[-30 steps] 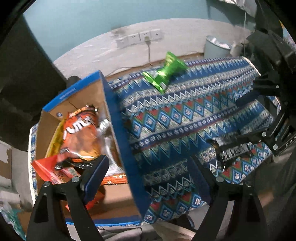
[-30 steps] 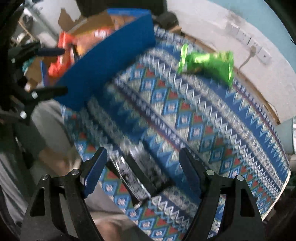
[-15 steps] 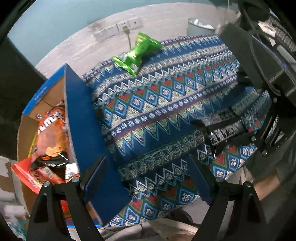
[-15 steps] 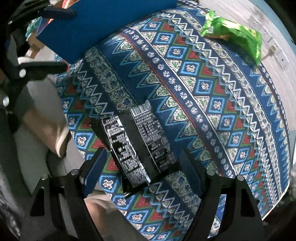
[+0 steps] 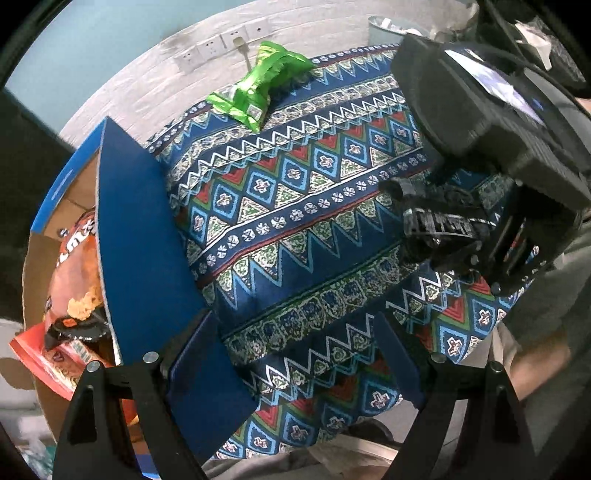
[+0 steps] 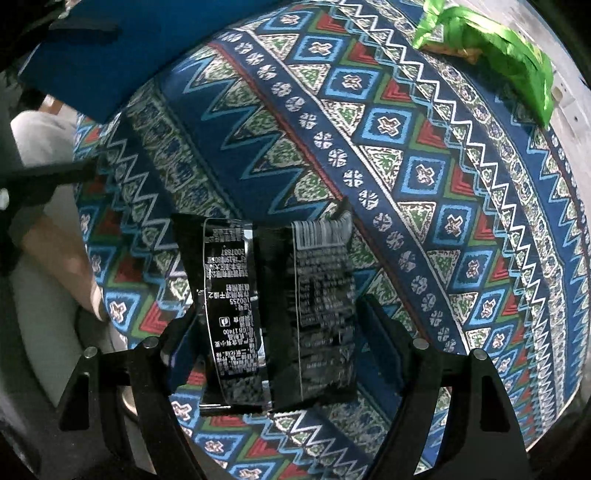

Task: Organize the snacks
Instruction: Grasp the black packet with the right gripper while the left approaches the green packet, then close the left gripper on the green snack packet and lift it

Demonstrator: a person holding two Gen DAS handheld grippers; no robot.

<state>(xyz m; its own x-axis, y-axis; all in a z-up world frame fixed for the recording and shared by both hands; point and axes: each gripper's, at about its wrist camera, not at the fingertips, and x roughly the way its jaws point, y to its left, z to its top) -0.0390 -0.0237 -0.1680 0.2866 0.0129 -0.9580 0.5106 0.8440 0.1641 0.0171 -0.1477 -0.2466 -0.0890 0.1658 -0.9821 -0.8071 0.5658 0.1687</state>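
1. Black, glossy and covered in white print, the snack packet (image 6: 280, 314) fills the right wrist view, lying on the patterned tablecloth (image 6: 406, 155) near the table's front edge, between the spread fingers of the right gripper (image 6: 284, 354).
2. Whether the right gripper's pads (image 6: 380, 325) press the packet cannot be told; the jaws stand wide on either side of it and look released.
3. Only the left wrist view shows inside the cardboard box (image 5: 133, 236) with blue outer walls: an orange chip bag (image 5: 74, 273) and a red packet (image 5: 40, 358) lie in it.
4. That view also shows the right gripper's black body (image 5: 487, 155) from the side, low over the black packet (image 5: 439, 225).
5. Left gripper (image 5: 291, 354) is open and holds nothing; its left finger (image 5: 192, 350) sits against the box's blue wall, which partly hides the box's contents.
6. Green snack bag (image 5: 258, 85) lies at the far edge of the table, well apart from the black packet; the right wrist view shows it too (image 6: 495, 48).
7. Wall sockets (image 5: 221, 40) and a grey bin (image 5: 384, 29) stand behind the table.
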